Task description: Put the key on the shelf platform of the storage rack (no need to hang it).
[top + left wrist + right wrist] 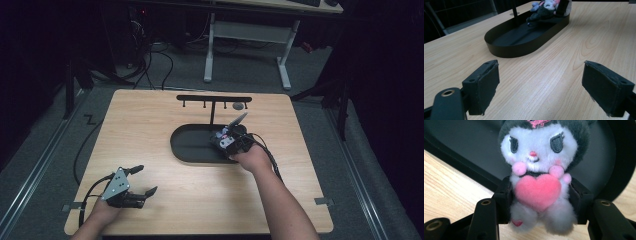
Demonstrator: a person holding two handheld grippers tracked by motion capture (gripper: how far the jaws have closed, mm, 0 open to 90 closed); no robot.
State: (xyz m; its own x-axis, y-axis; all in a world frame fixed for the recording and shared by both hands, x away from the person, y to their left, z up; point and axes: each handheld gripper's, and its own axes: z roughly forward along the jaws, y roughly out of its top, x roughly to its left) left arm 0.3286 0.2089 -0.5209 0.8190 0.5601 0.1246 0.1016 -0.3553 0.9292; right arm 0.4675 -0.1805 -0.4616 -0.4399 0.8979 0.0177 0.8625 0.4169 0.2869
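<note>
Over tray (pixel 461 152), right claw (pixel 540 202) hides plush (pixel 539 157) sides.

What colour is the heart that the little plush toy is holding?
Pink; the heart on the plush toy shows best in the right gripper view.

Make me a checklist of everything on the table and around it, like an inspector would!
Surface: wooden table, bare around the tray.
Job's things: plush toy with a pink heart, gripped at the body and held at the tray's near right end; black oval tray with a hook rack standing at its far edge.
Clutter: nothing seen.
Grippers: right tool shut on the plush toy; left tool open, holding nothing, near the table's front left corner.
Cables: one trails from each tool; one runs off the table's left edge to the floor.
Surroundings: grey carpet, a white-legged desk beyond, tangled floor cables at the back left, otherwise dark.
</note>
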